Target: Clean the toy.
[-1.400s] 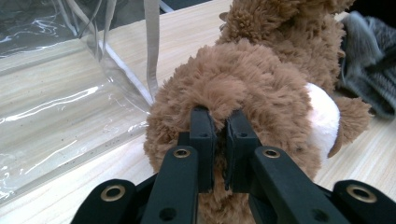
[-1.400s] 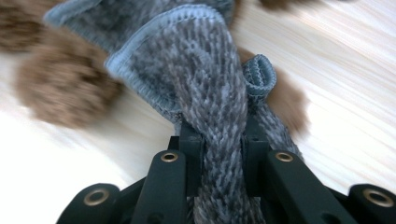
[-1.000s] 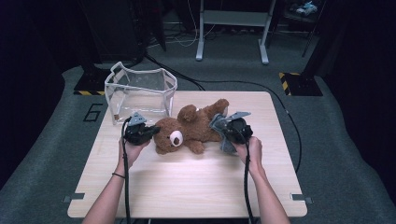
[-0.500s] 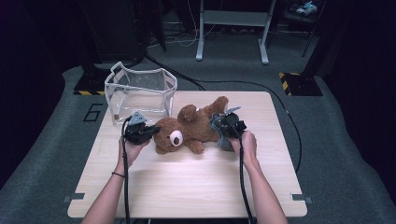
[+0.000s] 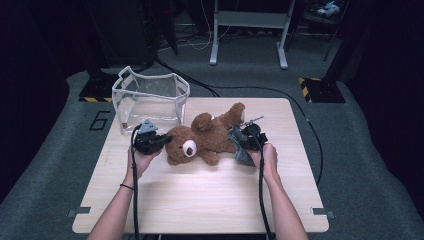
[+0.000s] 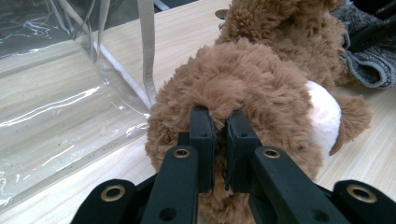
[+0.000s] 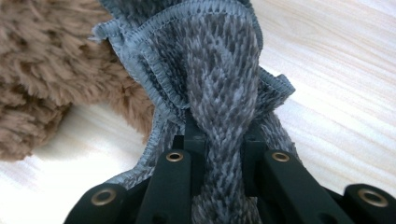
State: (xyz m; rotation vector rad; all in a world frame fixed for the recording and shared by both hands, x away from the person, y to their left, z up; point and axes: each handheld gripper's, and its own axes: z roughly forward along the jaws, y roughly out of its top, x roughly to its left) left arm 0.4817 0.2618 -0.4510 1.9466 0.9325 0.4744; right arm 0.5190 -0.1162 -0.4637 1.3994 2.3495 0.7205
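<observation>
Lowering my right gripper point(image 5: 243, 141) – jaws closing on the grey knit cloth point(image 7: 224, 93) – while I'm pinning the teddy bear point(image 5: 202, 139), left gripper point(image 5: 161, 141) pinching its head.

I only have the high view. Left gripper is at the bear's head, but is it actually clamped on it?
Observer: Yes. In the left gripper view the left gripper has its jaws nearly together, pinching a tuft of the teddy bear at the head.
Operator: And the right one, what's that grey thing?
Observer: A grey knitted cloth with a stitched hem. The right gripper has been closing on a bunched fold of it.
Operator: Is the bag touching the bear?
Observer: Can't say for sure. The clear plastic bag lies right beside the bear's head; its strap hangs close to the fur.
</observation>
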